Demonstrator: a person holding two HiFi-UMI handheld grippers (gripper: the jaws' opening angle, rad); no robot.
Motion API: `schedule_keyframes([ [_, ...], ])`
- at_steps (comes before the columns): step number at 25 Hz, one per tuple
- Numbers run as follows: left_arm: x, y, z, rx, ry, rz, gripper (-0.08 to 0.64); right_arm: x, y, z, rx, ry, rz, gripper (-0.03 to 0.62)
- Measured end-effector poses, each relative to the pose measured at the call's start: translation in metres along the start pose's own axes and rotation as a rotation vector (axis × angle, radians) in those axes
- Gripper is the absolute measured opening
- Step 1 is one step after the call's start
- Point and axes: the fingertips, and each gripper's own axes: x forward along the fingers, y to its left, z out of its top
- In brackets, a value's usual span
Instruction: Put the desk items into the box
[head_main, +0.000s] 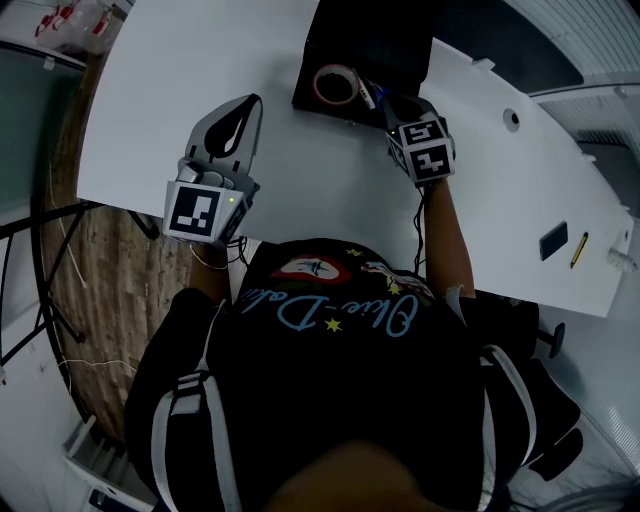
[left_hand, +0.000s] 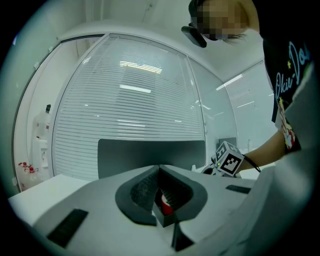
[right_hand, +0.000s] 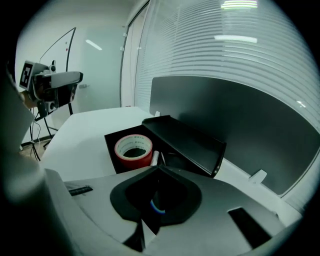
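Note:
A black box (head_main: 400, 55) stands open at the far middle of the white table (head_main: 150, 110), its lid (right_hand: 187, 142) tipped back. Inside lie a red tape roll (head_main: 335, 84) (right_hand: 133, 148) and a marker (right_hand: 155, 158). My right gripper (head_main: 388, 102) (right_hand: 159, 168) hangs over the box's near right corner, pointing down at it, jaws shut with nothing between them. My left gripper (head_main: 254, 101) (left_hand: 160, 167) rests level over bare table left of the box, jaws together and empty.
A dark monitor panel (right_hand: 240, 125) stands behind the box. At the table's right end lie a small black object (head_main: 553, 241) and a yellow pencil (head_main: 579, 250). The table edge runs close to the person's body.

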Motion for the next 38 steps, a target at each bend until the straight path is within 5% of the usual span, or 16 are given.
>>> schedule_keyframes([
  [11,0.001,-0.019,0.013,0.039,-0.02,-0.04,-0.003,-0.051,-0.011,0.032,0.22,-0.229,0.015,-0.002],
  [16,-0.003,-0.03,0.019,0.061,-0.018,-0.059,-0.003,-0.085,-0.015,0.05,0.228,-0.349,-0.007,-0.002],
  [22,-0.007,-0.045,0.025,0.065,-0.03,-0.086,-0.003,-0.142,-0.011,0.075,0.093,-0.479,-0.08,-0.002],
  [33,-0.009,-0.072,0.026,0.082,-0.02,-0.138,-0.003,-0.196,-0.026,0.069,0.247,-0.6,-0.072,-0.002],
  [38,-0.013,-0.076,0.025,0.084,-0.014,-0.142,-0.003,-0.202,-0.024,0.066,0.238,-0.594,-0.081,-0.002],
])
